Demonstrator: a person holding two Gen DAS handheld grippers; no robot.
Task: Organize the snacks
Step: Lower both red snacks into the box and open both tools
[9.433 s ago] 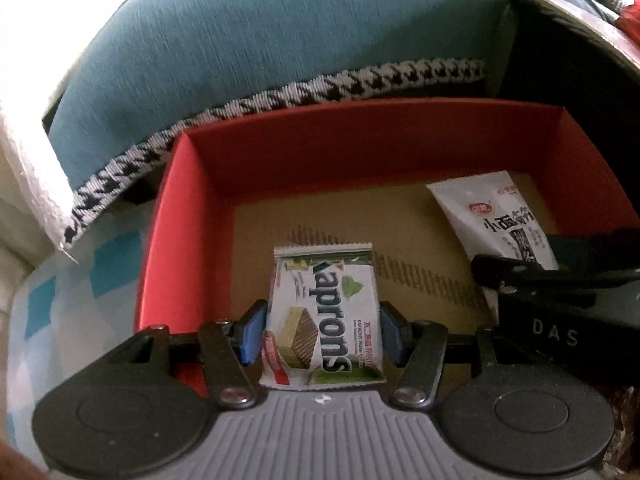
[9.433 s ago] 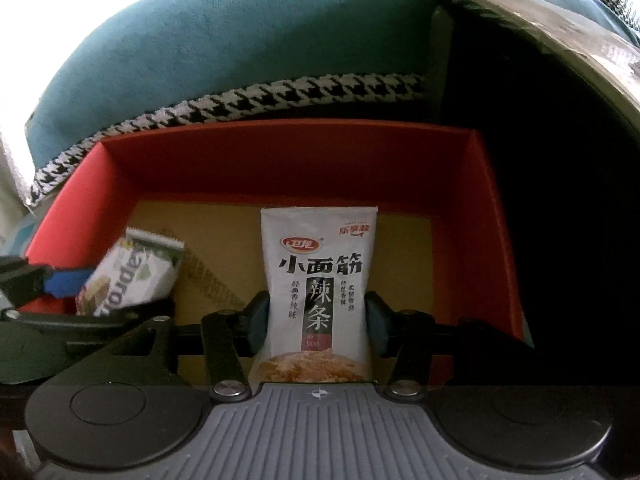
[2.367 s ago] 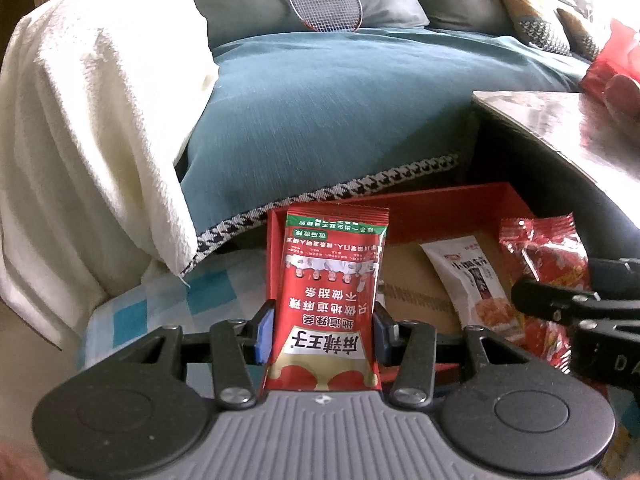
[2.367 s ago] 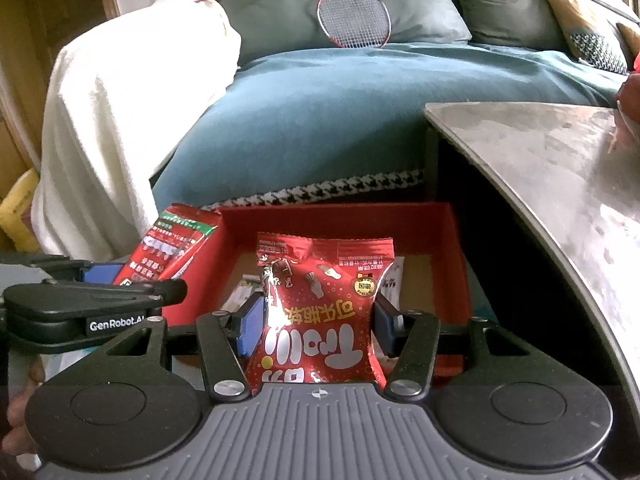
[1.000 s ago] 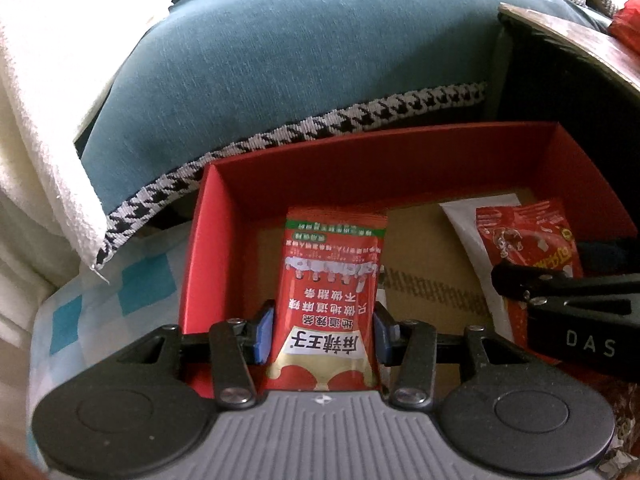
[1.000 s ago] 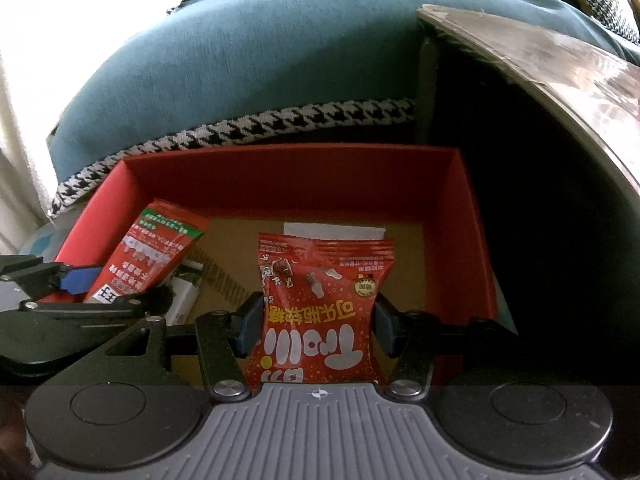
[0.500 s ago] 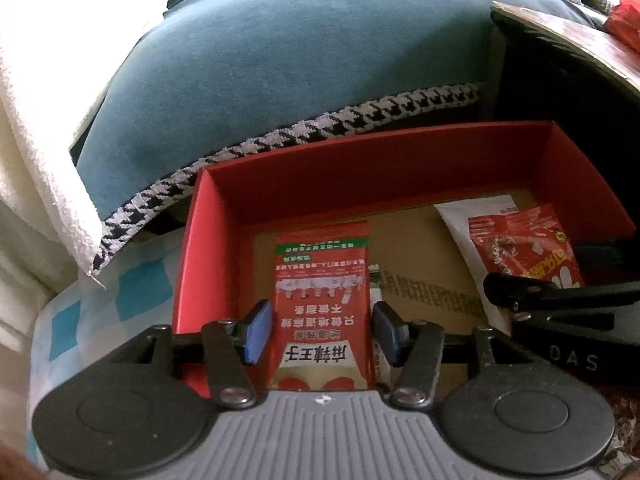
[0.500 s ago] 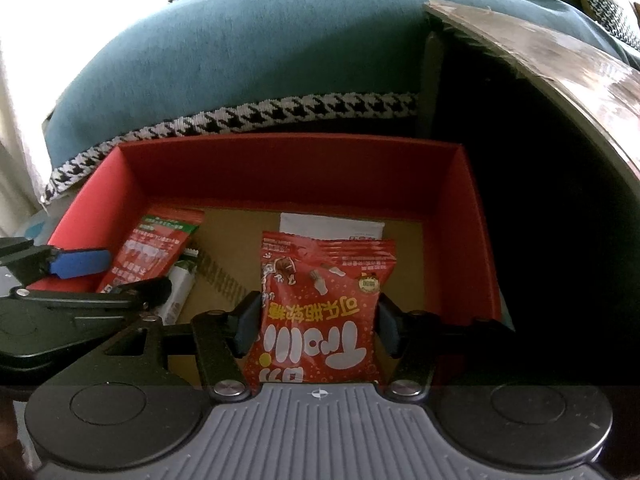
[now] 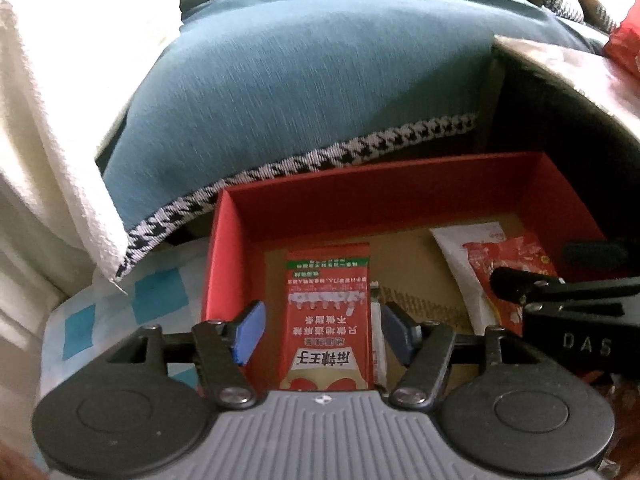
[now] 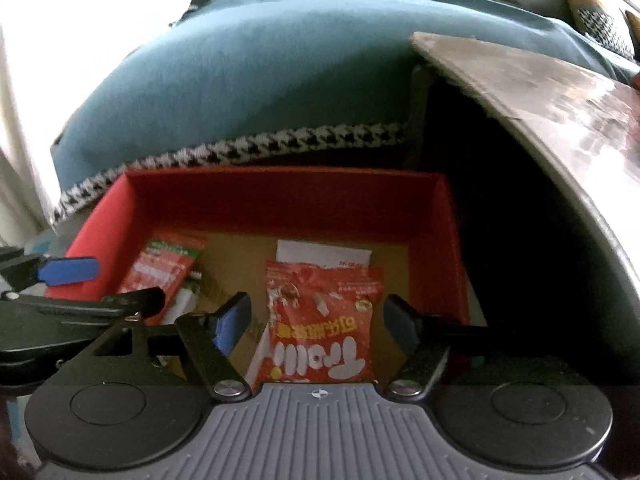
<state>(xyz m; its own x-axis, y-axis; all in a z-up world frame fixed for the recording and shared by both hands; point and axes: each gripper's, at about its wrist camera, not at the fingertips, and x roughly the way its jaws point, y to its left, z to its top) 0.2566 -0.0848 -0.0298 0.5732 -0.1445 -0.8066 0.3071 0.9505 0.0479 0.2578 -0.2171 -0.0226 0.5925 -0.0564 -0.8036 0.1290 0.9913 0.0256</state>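
A red box [image 9: 228, 264] with a brown floor sits on the floor below a blue sofa; it also shows in the right wrist view [image 10: 436, 216]. My left gripper [image 9: 320, 330] is open above a red and green snack packet [image 9: 328, 320] that lies in the box on the left, over a white wafer packet [image 9: 377, 344]. My right gripper [image 10: 318, 326] is open above a red gummy bag [image 10: 320, 332] that lies on a white packet [image 10: 324, 256] on the right. The red and green packet also shows in the right wrist view [image 10: 160, 272].
A blue sofa cushion [image 9: 312, 80] with a houndstooth hem lies behind the box. A white towel [image 9: 52, 120] hangs at the left. A dark table [image 10: 540, 100] overhangs on the right. A blue and white checked mat [image 9: 120, 312] lies left of the box.
Both grippers have opened wider and pulled back and up from the box. The red and green packet and the gummy bag now lie loose in the box.
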